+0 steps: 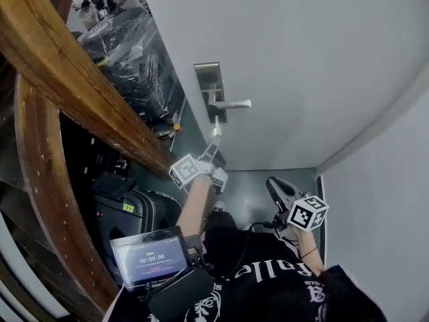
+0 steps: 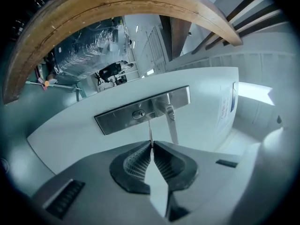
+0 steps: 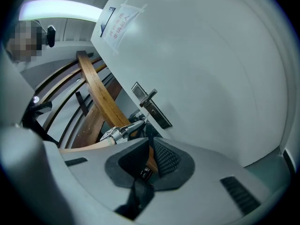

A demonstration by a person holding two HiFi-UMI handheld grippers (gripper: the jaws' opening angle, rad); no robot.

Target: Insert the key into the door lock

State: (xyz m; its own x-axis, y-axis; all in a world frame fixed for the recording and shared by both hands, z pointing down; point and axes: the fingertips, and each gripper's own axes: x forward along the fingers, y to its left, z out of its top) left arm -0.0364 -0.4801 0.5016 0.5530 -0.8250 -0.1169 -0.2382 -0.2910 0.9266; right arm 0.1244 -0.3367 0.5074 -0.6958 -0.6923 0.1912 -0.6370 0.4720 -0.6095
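Note:
A steel lock plate [image 1: 210, 86] with a lever handle [image 1: 232, 104] is fixed to the white door [image 1: 301, 59]. My left gripper [image 1: 215, 137] is raised just below the plate and shut on a thin metal key [image 2: 150, 131]. The key points up at the plate [image 2: 140, 109], its tip a short way under the keyhole [image 2: 138, 114] and left of the handle [image 2: 170, 122], apart from both. My right gripper [image 1: 273, 182] hangs lower and to the right, away from the door, its jaws shut with nothing between them [image 3: 150, 144]. Its view shows the left gripper [image 3: 123, 131] and the plate [image 3: 153, 106].
A curved wooden handrail [image 1: 74, 86] runs along the left, close beside my left arm. Black plastic-wrapped goods [image 1: 131, 52] and suitcases [image 1: 127, 203] stand behind it. A screen with a timer [image 1: 151, 255] sits at my chest. A wall [image 1: 382, 200] closes the right side. A paper notice [image 3: 121, 21] hangs on the door.

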